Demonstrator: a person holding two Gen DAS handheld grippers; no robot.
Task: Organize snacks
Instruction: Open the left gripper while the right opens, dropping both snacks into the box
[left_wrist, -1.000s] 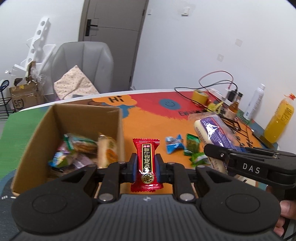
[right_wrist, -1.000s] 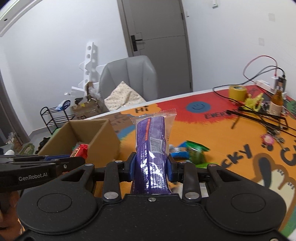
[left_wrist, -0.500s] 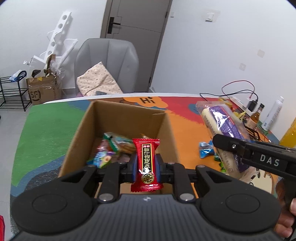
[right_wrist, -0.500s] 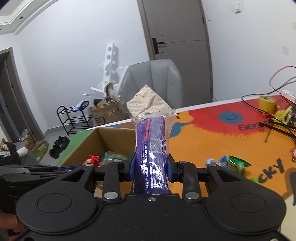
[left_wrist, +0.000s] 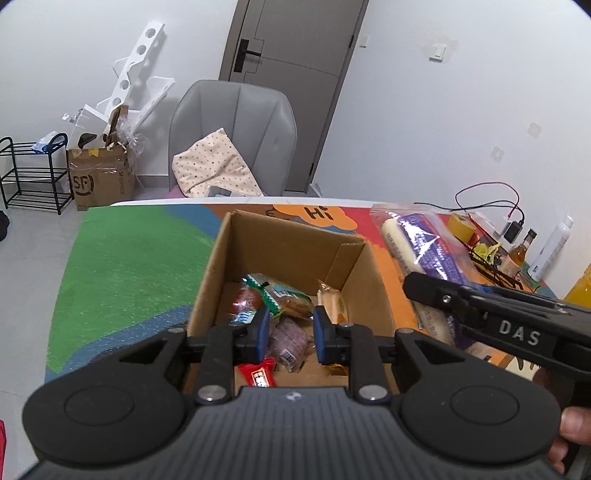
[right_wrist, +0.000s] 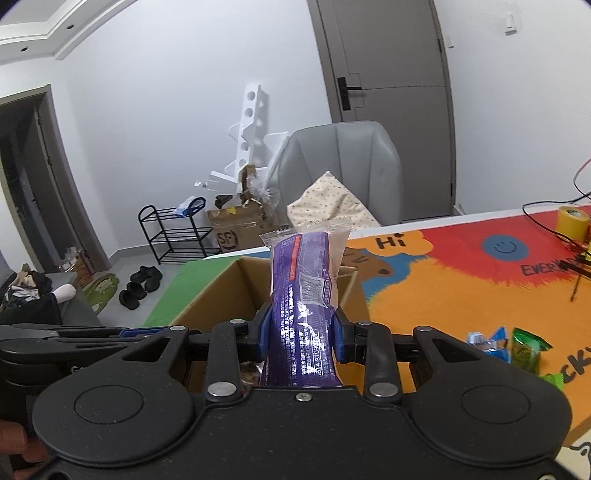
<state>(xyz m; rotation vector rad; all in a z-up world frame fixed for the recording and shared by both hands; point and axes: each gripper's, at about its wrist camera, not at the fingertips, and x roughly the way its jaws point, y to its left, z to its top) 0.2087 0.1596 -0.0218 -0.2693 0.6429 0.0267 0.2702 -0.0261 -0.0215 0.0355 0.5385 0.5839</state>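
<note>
My left gripper (left_wrist: 288, 334) is open and empty above the open cardboard box (left_wrist: 218, 266). The red candy packet (left_wrist: 258, 374) lies inside the box near its front wall, among several other wrapped snacks (left_wrist: 280, 299). My right gripper (right_wrist: 301, 326) is shut on a long purple-wrapped snack roll (right_wrist: 306, 280) and holds it upright above the box's right side (right_wrist: 218, 295). The roll also shows in the left wrist view (left_wrist: 424, 251), right of the box.
A blue packet (right_wrist: 484, 341) and green packets (right_wrist: 526, 349) lie on the colourful mat (right_wrist: 461, 291) right of the box. Yellow tape (right_wrist: 572, 221), bottles (left_wrist: 517, 254) and cables stand at the far right. A grey chair (left_wrist: 236, 136) stands behind the table.
My left gripper moved left over the box, opened and let go of the red packet, which now lies in the box. My right gripper carried the purple roll left toward the box.
</note>
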